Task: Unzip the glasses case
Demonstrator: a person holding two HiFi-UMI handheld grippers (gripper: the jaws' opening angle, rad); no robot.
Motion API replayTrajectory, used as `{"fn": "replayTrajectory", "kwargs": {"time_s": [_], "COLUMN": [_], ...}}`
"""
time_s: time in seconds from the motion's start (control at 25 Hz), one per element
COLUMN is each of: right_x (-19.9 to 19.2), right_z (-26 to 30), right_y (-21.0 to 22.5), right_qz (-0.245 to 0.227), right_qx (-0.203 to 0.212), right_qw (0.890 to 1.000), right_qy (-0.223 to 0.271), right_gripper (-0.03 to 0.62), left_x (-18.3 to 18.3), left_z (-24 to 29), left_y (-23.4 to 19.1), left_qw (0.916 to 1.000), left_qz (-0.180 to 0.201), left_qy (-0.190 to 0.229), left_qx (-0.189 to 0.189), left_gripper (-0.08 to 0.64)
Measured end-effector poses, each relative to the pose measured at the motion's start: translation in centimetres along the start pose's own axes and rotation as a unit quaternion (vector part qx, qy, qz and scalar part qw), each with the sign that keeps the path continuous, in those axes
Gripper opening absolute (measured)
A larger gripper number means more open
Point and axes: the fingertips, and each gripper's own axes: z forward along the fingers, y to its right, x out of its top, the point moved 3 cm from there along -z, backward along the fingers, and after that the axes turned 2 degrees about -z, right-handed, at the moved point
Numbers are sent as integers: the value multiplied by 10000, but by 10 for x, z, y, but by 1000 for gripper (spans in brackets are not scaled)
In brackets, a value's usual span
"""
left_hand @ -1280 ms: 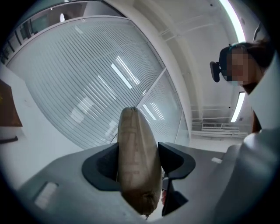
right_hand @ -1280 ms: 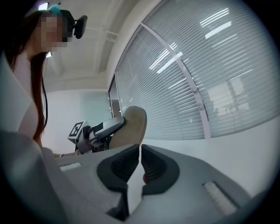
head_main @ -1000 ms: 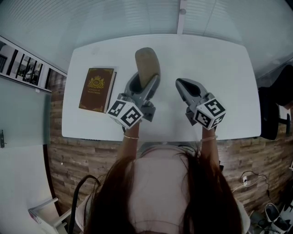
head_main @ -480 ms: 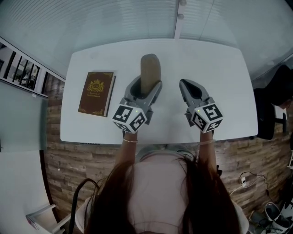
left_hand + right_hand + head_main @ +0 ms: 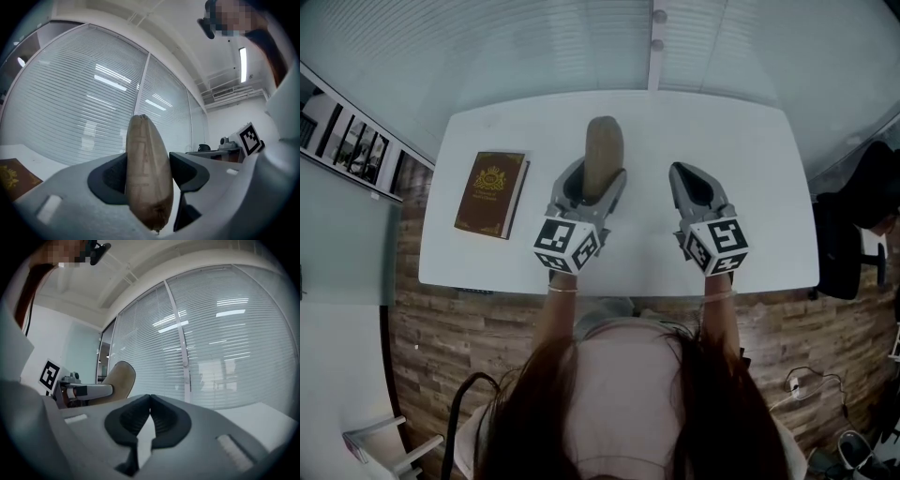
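Note:
The tan glasses case [image 5: 602,157] is held on edge above the white table [image 5: 750,234], its far end pointing away from me. My left gripper [image 5: 593,177] is shut on the case's near end; in the left gripper view both black pads press the case [image 5: 146,174] on its two sides, and a small zip pull hangs at its bottom end. My right gripper [image 5: 686,178] hovers to the right of the case, apart from it, with its jaws shut and nothing between them. From the right gripper view the case [image 5: 120,378] shows at the left, beyond the closed pads [image 5: 150,419].
A brown book [image 5: 490,193] with a gold emblem lies on the table's left part. A wall of window blinds [image 5: 581,47] stands beyond the table's far edge. A black chair [image 5: 862,225] is at the right, off the table.
The case has rolled from tilted to standing on edge in my left gripper. My right gripper has lifted slightly and turned, staying shut. Both hands sit a little farther up in the view.

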Motion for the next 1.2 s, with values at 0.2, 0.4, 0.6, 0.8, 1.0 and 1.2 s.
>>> {"fn": "replayTrajectory", "kwargs": {"time_s": [0.2,0.4,0.6,0.8,1.0,1.2], "right_x": [0,4,7,8,8,8], "right_z": [-17,-34,-54,-73,-92,-109], "right_y": [4,4,-1,-5,-11,-18], "right_qz": [34,-12,-79,-104,-56,-62], "right_qx": [245,334,420,430,507,518], "right_qw": [9997,9994,9990,9990,9987,9986], "right_qy": [3,75,113,112,94,111], "right_gripper": [3,3,3,2,2,2], "left_x": [6,9,13,12,16,18], "left_z": [-5,-14,-25,-36,-48,-58], "left_y": [17,35,54,73,93,107], "left_qw": [9996,9990,9985,9984,9981,9981], "left_qz": [196,293,334,327,357,370], "left_qy": [34,56,106,117,159,195], "left_qx": [209,324,426,455,472,447], "left_gripper": [275,275,275,275,275,275]}}
